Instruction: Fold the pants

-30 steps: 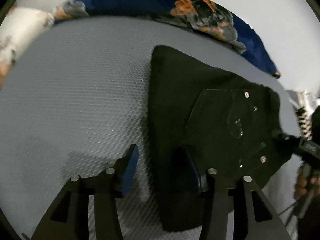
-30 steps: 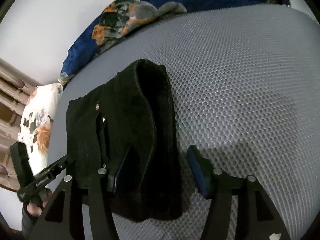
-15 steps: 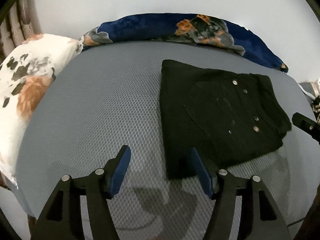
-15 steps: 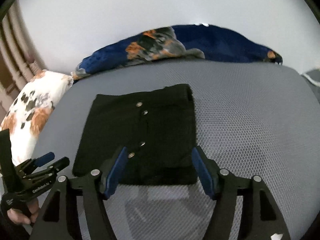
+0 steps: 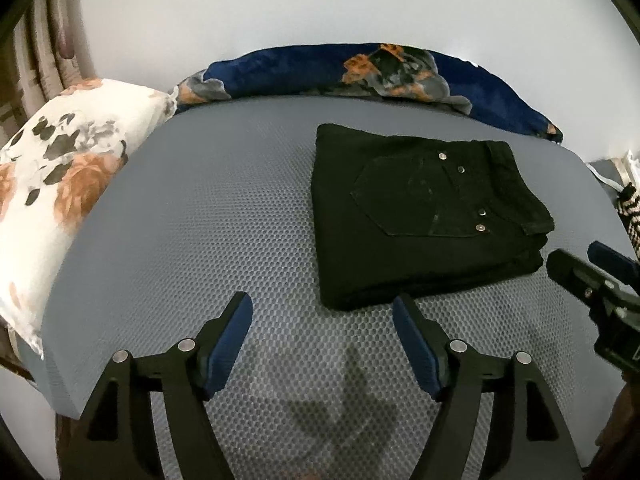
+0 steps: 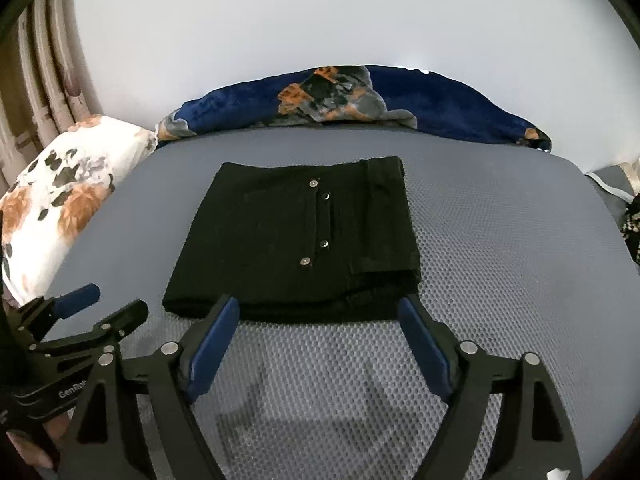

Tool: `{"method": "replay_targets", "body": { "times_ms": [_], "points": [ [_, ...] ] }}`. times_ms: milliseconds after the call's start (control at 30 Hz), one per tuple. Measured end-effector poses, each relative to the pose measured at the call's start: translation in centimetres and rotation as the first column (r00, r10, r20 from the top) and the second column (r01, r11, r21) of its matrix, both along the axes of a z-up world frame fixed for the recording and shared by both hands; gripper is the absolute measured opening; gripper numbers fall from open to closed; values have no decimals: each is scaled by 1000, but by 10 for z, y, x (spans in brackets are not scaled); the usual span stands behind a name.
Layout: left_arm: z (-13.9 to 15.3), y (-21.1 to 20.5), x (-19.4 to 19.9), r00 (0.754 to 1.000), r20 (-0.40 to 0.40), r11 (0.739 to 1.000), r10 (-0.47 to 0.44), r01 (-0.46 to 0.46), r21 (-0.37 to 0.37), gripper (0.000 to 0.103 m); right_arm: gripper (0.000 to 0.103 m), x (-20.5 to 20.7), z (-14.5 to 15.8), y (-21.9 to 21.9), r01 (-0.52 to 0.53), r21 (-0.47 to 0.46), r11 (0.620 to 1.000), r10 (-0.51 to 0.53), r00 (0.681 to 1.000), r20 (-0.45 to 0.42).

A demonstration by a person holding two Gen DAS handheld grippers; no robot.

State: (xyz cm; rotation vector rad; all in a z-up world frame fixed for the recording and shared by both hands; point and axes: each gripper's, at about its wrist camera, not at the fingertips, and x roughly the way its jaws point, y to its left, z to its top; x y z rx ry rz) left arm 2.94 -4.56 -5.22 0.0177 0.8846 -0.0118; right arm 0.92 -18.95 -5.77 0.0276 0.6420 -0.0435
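The black pants [image 5: 416,216] are seen folded into a compact rectangle, lying flat on the grey mesh-textured bed [image 5: 200,240], right of centre in the left wrist view & roughly centred in the right wrist view [image 6: 296,236]. A back pocket w/ silver rivets is shown on top; the stacked layers are visible along the near edge & the waistband lies on the right side of the stack.

The left hand-held gripper [image 5: 322,332] is held open, jaws spread wide w/ blue pads, nothing between them. It is kept above the bed, just short of the near edge of the pants, not touching the fabric. Its shadow is cast on the bed beneath it.

The right hand-held gripper [image 6: 318,332] is likewise held wide open & empty, near the front edge of the pants; contact w/ the cloth cannot be told from this angle. The left hand-held gripper is also caught at lower left of the right wrist view [image 6: 86,312], apart from the pants, jaws parted.

A dark blue blanket w/ orange & grey print [image 5: 360,72] is bunched along the far edge of the bed against a pale wall [image 6: 320,20]. A white pillow w/ orange & black flowers [image 5: 52,172] is placed at the left edge, w/ curtains [image 6: 44,64] behind it
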Motion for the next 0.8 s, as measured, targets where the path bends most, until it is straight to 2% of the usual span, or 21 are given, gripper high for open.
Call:
{"method": "replay_targets", "body": {
  "times_ms": [800],
  "points": [
    [1, -9, -13, 1000, 23, 999, 10, -11, 47, 74, 83, -5, -12, 3, 18, 37, 999, -16, 999, -37]
  ]
}}
